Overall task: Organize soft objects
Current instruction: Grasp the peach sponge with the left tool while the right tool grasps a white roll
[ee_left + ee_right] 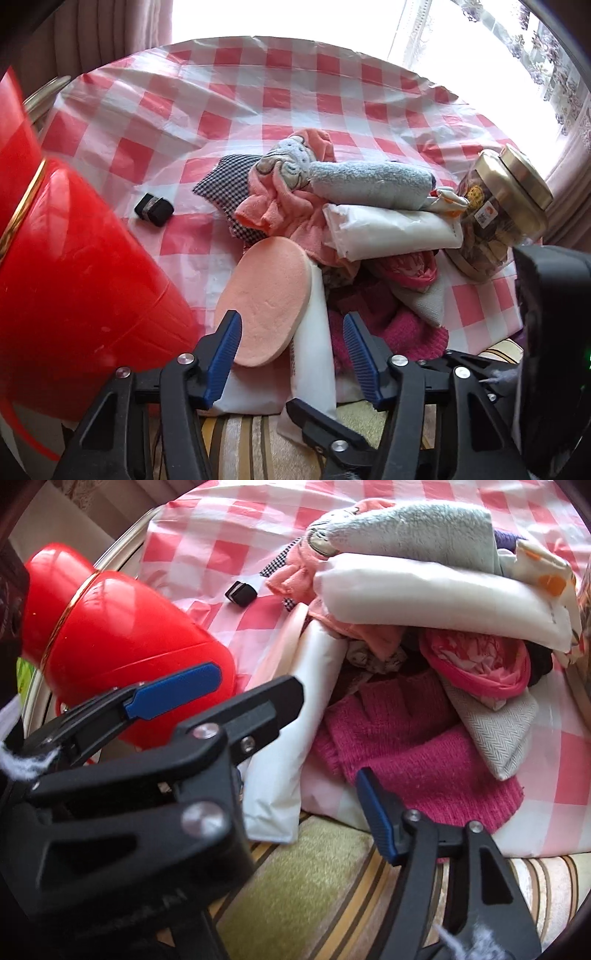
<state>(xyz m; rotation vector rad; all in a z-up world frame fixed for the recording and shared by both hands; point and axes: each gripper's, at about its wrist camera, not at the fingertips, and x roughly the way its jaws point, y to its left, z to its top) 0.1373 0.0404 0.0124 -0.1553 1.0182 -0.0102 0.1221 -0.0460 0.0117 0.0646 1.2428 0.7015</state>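
Observation:
A heap of soft things lies on the red-checked tablecloth: a pale blue towel, a white pillow pack, a round peach sponge, a magenta knit and a checked cloth. My left gripper is open and empty, its tips just short of the sponge at the table's near edge. My right gripper is open and empty in front of the magenta knit and the white pack. The left gripper's blue pad shows in the right wrist view.
A red plastic bucket stands at the left, close to the heap; it also shows in the right wrist view. A clear jar with a gold lid stands at the right. A small black object lies on the cloth. A striped cushion lies below the table edge.

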